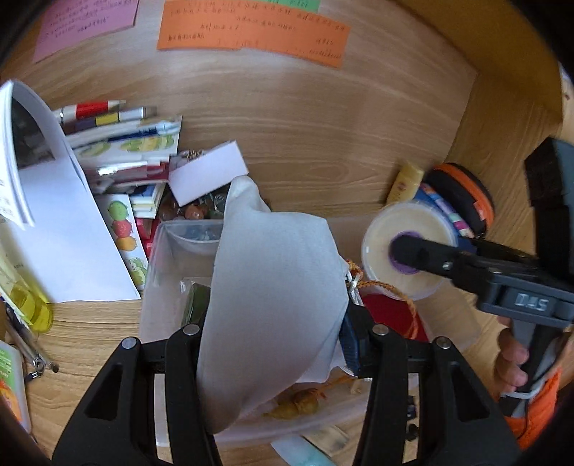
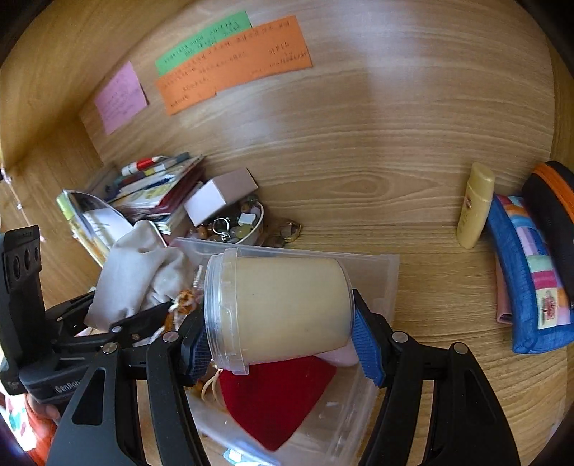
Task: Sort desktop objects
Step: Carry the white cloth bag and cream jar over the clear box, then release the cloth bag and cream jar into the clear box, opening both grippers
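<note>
Wooden desk (image 2: pixel 358 172) is half sorted: bin (image 2: pixel 387 272) holds pouches. My left gripper (image 1: pixel 272 337) clamps cloth (image 1: pixel 272 286), right gripper (image 2: pixel 280 344) clamps tub (image 2: pixel 280 308); books (image 2: pixel 158 182), bottle (image 2: pixel 475 206) wait

A grey cloth (image 1: pixel 272 304) is clamped between the fingers of the left gripper (image 1: pixel 276 344), draped over a clear plastic bin (image 1: pixel 158 286). At 3 o'clock, a cream-filled tub (image 1: pixel 405 247) is gripped by the right gripper (image 1: pixel 412 256). Stacked booklets (image 1: pixel 125 150) are seen at 10 o'clock, an orange note (image 1: pixel 251 32) at 12.

Cream tub (image 2: pixel 283 308), red pouch (image 2: pixel 276 401), blue patchwork case (image 2: pixel 527 286).
</note>
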`<state>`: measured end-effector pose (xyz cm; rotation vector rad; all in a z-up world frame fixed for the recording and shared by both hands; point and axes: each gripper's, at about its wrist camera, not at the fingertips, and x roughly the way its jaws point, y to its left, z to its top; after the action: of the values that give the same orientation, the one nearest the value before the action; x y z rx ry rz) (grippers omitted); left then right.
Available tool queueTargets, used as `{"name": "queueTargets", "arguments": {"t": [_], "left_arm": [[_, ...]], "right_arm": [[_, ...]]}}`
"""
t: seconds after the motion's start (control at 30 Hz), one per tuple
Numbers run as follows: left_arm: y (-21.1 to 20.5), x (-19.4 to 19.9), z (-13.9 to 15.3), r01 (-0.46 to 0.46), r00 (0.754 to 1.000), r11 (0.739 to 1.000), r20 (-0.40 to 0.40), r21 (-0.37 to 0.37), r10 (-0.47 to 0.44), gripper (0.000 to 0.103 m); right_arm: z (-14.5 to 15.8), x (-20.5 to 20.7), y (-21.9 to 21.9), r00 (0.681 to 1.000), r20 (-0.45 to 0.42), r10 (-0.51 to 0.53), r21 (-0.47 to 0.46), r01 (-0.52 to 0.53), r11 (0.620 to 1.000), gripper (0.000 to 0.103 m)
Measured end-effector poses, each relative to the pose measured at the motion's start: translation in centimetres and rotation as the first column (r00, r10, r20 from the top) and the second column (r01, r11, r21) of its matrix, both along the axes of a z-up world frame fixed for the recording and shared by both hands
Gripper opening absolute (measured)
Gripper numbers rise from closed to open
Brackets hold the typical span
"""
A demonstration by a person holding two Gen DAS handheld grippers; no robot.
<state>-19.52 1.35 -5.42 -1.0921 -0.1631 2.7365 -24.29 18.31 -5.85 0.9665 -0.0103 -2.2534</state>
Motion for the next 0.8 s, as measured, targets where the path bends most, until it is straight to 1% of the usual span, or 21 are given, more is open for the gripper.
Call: {"name": "queueTargets", "arguments": {"t": [0.07,0.1,0.17,0.27,0.37,0.47,0.53,0.6,0.67,0.8], "left_arm": [[0.1,-0.3,-0.5,-0.012,1.0,1.0,-0.002,-0.024,0.012,0.05],[0.2,-0.3,-0.5,-0.013,1.0,0.999,-0.012,-0.045,0.013,0.05],[0.4,-0.3,-0.6,-0.009,1.0,0.998,-0.014,-0.059,0.008,0.05],[0.8,-0.2,-0.9,-0.009,0.999,0.995,-0.033,-0.104,0.006,0.05],[1.1,0.0,-1.1,-0.006,0.999,0.99,-0.047,-0.142,-0.001,0.053],[1.3,-0.1,-1.3,-0.012,0.998,0.986,-0.056,-0.167,0.003,0.062],[1.3,0.1,-1.5,-0.021,0.998,0.981,-0.062,-0.193,0.009,0.071],[1.4,0.1,-1.6,-0.022,0.998,0.978,-0.061,-0.208,0.009,0.073],[1.5,0.1,-1.7,-0.015,0.998,0.978,-0.06,-0.208,0.003,0.074],[1.8,0.1,-1.9,-0.011,0.999,0.974,-0.053,-0.225,-0.001,0.08]], "right_arm": [[0.0,0.1,-0.4,1.0,-0.01,0.005,0.011,-0.005,1.0,0.063],[0.0,0.3,-0.8,1.0,-0.024,0.012,0.022,-0.012,1.0,0.063],[0.0,0.6,-1.4,0.999,-0.049,0.018,0.044,-0.016,0.999,0.063],[-0.1,1.2,-2.4,0.996,-0.09,0.025,0.083,-0.018,0.996,0.063],[-0.4,1.7,-3.1,0.991,-0.128,0.036,0.12,-0.02,0.993,0.063],[-0.6,1.8,-3.6,0.989,-0.144,0.033,0.136,-0.013,0.991,0.063],[-0.8,1.6,-3.7,0.99,-0.138,0.031,0.139,-0.012,0.99,0.066],[-1.2,1.3,-3.8,0.991,-0.129,0.025,0.15,-0.006,0.989,0.068],[-1.4,1.3,-3.9,0.991,-0.128,0.03,0.159,-0.009,0.987,0.069],[-1.6,1.4,-4.0,0.994,-0.106,0.042,0.163,-0.025,0.986,0.07]]}}
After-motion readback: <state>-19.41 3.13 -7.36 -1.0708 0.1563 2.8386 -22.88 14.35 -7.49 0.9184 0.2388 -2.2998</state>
